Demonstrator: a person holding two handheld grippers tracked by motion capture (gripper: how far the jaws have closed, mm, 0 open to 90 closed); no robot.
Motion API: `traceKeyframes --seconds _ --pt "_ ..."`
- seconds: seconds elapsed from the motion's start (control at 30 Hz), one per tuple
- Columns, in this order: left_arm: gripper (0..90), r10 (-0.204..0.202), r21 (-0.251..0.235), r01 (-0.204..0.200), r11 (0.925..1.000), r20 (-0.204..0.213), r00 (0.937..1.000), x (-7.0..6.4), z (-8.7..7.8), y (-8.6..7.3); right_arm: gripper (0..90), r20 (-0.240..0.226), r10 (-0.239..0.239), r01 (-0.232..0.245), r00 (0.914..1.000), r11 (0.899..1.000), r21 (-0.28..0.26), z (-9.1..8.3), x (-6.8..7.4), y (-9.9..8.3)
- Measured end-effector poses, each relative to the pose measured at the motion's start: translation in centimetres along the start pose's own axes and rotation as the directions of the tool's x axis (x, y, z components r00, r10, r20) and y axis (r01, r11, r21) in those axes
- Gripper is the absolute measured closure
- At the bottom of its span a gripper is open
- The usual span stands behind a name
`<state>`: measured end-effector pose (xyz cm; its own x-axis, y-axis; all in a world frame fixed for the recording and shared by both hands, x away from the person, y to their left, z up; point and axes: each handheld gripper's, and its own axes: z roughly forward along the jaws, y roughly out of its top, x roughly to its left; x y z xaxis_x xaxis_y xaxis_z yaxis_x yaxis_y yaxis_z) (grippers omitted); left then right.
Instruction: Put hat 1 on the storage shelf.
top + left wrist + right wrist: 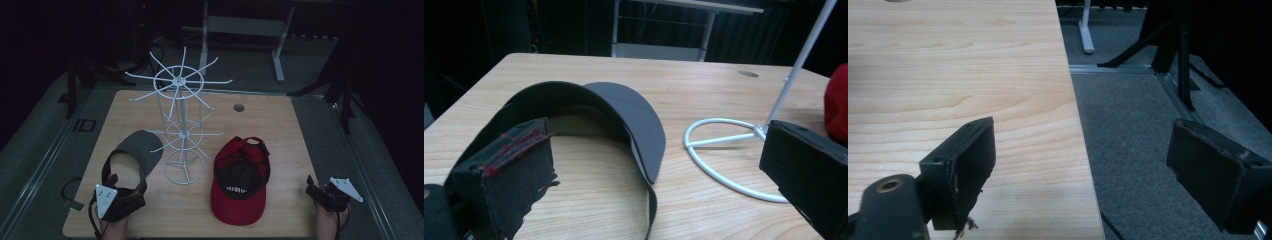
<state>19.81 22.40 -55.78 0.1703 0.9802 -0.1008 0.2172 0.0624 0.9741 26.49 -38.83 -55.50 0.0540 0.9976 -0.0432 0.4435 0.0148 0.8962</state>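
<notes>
The grey cap (140, 150) lies on the bench (280, 120), just beside the white rack (181, 125). The left gripper (654, 165) has its jaws released around the cap's back edge, not yet gripping. The right gripper (1098, 180) waits released at the bench edge. No cap hangs yet; the red cap (240, 180) also lies there.

Grey cap (134, 156) lies upturned beside the white rack (182, 120)

Left gripper (117, 192): black body, grey three-cornered plate with dark dots, perhaps screws, black cable trailing | jaws: black blocks, pad (519, 150) frayed, red-edged | Right gripper (320, 192): black, matching grey plate | pad (973, 165) worn, brass-coloured ring at its base | hands: bare, no sleeves visible.
</notes>
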Motion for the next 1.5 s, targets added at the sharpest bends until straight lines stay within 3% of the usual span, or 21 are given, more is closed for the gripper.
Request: traceKeyframes --seconds 0.2,0.27,0.37,0.43,0.47,0.53,0.7,0.83,1.13,1.37,1.5 --pt "1.3 0.032 0.036 -0.031 0.9989 -0.022 0.9993 -0.2 0.0 0.0 12.0 0.007 0.013 -0.014 0.9999 1.000 0.021 0.0 0.0 0.0" --pt "1.3 0.023 0.047 -0.022 0.9986 -0.017 0.9996 -0.1 0.1 0.0 11.9 0.023 -0.002 0.002 0.9997 1.000 0.025 0.0 0.0 0.1" --pt "1.3 0.025 0.050 -0.025 0.9984 -0.011 0.9996 -0.2 0.1 0.1 11.6 -0.012 0.017 -0.017 0.9998 0.998 0.061 -0.1 -0.1 0.4" --pt "1.3 0.029 0.046 -0.029 0.9985 -0.001 0.9996 -0.3 0.1 0.1 11.7 -0.074 0.061 -0.055 0.9954 0.995 0.084 -0.4 -0.3 1.1" --pt "1.3 0.034 0.046 -0.034 0.9983 0.002 0.9994 -0.4 0.0 0.1 11.8 -0.080 0.061 -0.053 0.9949 0.994 0.091 -0.5 -0.3 1.3" --pt "1.3 0.037 0.042 -0.038 0.9984 0.015 0.9992 -0.6 0.0 0.2 11.9 -0.072 0.017 -0.010 0.9973 0.995 0.095 -0.8 0.1 2.1" --pt "1.3 0.039 0.047 -0.041 0.9981 0.043 0.9983 -0.8 -0.1 0.2 14.1 -0.071 -0.037 0.043 0.9968 0.995 0.094 -1.3 0.6 3.9" --pt "1.3 0.038 0.042 -0.041 0.9983 0.052 0.9979 -0.9 -0.1 0.2 14.1 -0.135 -0.085 0.103 0.9872 0.986 0.132 -1.5 1.1 5.5" --pt "1.3 0.050 0.050 -0.053 0.9974 0.058 0.9971 -1.1 -0.1 0.2 14.1 -0.227 -0.100 0.121 0.9687 0.989 0.079 -2.0 2.9 8.5" --pt "1.3 0.039 0.065 -0.043 0.9970 0.066 0.9971 -1.1 -0.1 0.2 14.4 -0.328 -0.073 0.113 0.9417 0.988 0.103 -1.6 5.1 10.4" --pt "1.3 0.042 0.064 -0.047 0.9969 0.070 0.9967 -1.2 -0.1 0.2 13.9 -0.365 -0.116 0.159 0.9239 0.983 0.090 -1.3 7.0 10.9"
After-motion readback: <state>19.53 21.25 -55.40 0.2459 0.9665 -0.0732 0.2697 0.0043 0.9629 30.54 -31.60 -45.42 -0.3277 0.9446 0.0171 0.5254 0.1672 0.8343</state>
